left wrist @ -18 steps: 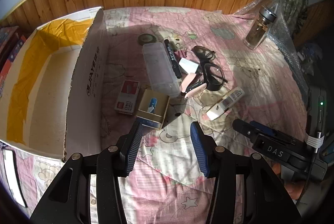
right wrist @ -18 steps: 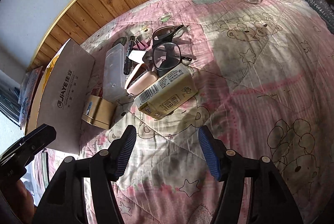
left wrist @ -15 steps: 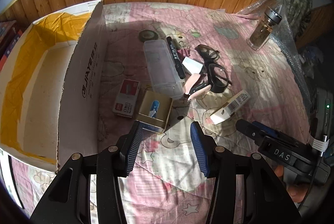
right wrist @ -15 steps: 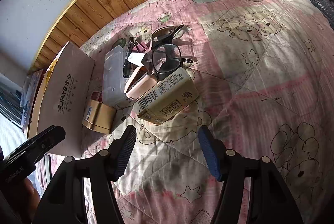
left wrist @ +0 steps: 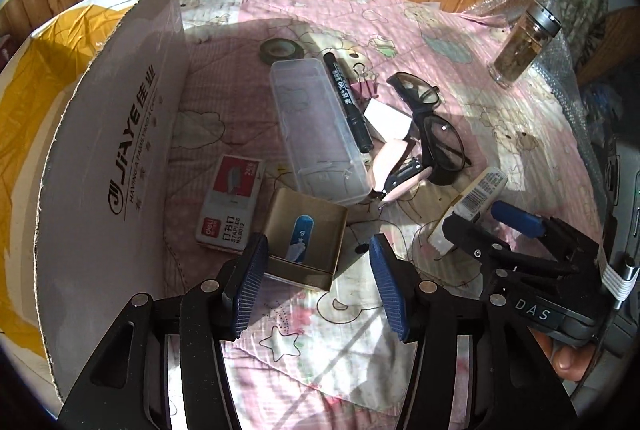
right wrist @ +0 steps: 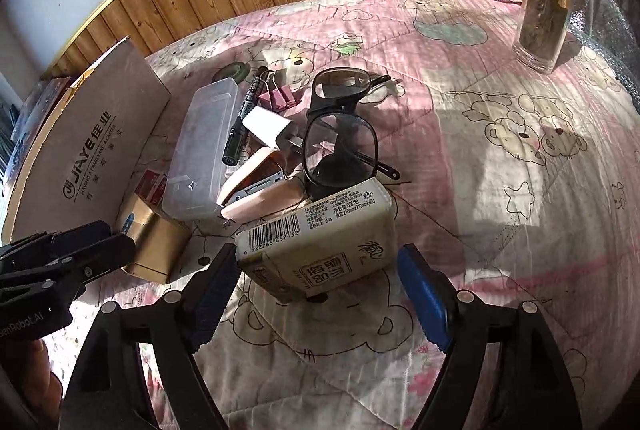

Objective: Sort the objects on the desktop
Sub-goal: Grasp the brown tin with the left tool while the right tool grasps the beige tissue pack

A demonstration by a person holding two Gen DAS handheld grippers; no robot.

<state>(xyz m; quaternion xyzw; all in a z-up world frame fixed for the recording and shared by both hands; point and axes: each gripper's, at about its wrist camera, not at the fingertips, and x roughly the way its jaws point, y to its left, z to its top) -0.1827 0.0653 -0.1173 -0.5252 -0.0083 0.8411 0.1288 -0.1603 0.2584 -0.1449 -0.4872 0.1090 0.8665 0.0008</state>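
Both tongs (left wrist: 316, 270) (right wrist: 316, 294) wide open, holding nothing

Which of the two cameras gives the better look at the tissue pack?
The right wrist view: the tissue pack sits close, barcode and print readable. The left wrist view shows only its end, partly behind the other hand-held gripper.

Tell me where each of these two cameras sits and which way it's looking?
Left wrist: on the left gripper, looking steeply down at a gold tin beside a cardboard box; a thumb shows at the right edge.
Right wrist: on the right gripper, looking steeply down at a tissue pack; a hand shows bottom left.
Shared: glasses, clear case, glass jar, each other's gripper.
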